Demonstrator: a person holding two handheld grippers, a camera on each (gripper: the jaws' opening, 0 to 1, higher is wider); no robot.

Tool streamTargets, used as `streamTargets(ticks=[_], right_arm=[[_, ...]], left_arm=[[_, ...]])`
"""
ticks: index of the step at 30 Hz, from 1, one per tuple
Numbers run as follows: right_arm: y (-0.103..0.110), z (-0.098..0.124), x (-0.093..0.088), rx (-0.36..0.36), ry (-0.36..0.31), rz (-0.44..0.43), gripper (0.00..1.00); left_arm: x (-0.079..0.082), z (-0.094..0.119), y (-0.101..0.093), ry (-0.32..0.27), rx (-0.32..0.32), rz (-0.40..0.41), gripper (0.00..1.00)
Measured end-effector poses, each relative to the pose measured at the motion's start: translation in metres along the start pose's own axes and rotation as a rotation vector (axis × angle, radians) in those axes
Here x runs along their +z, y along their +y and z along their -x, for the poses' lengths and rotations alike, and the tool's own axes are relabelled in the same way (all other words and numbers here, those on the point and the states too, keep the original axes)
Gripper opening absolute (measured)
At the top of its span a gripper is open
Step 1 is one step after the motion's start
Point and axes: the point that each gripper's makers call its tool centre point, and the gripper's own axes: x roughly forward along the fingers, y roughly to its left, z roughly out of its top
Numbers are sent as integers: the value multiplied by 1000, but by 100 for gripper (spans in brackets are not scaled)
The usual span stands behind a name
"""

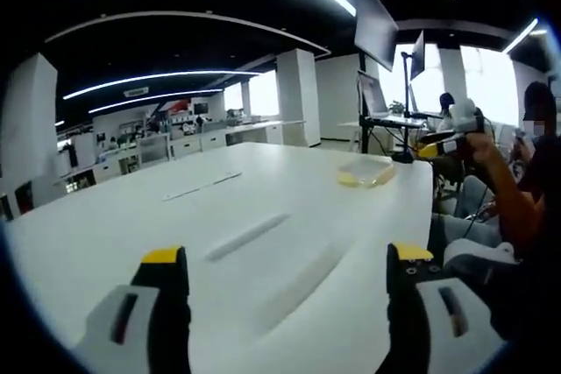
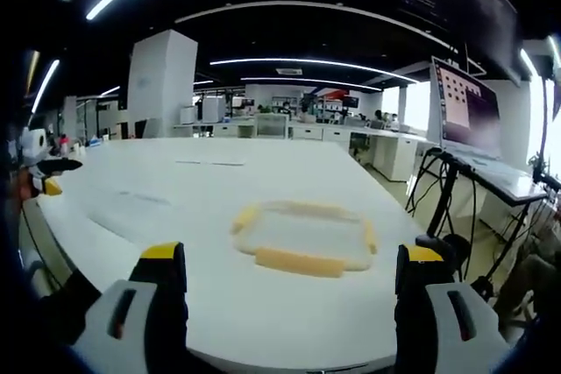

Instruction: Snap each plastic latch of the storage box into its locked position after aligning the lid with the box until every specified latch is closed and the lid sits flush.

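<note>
Both claws, left claw (image 1: pixel 287 278) and right claw (image 2: pixel 287 278), hover spread and empty, the right facing the yellow-latched storage box (image 2: pixel 302 234) on the white worktop (image 2: pixel 175 190), seemingly readying approach.

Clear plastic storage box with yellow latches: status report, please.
Both grippers open, empty. Clear plastic storage box with yellow latches on white table, lid on, untouched. Nothing in the way.

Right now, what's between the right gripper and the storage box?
In the right gripper view, only bare white table lies between the open right gripper and the yellow-latched storage box.
</note>
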Motion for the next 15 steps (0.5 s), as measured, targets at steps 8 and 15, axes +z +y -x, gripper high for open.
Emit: streamTargets(ticks=[8,15], right_arm=[[0,2,0,0,0,-3,100],[0,-1,-3,6,8,-4,100]], left_arm=[[11,-27,-19,21,-66,-24,93],[17,-58,-31,85,-138,-74,93]])
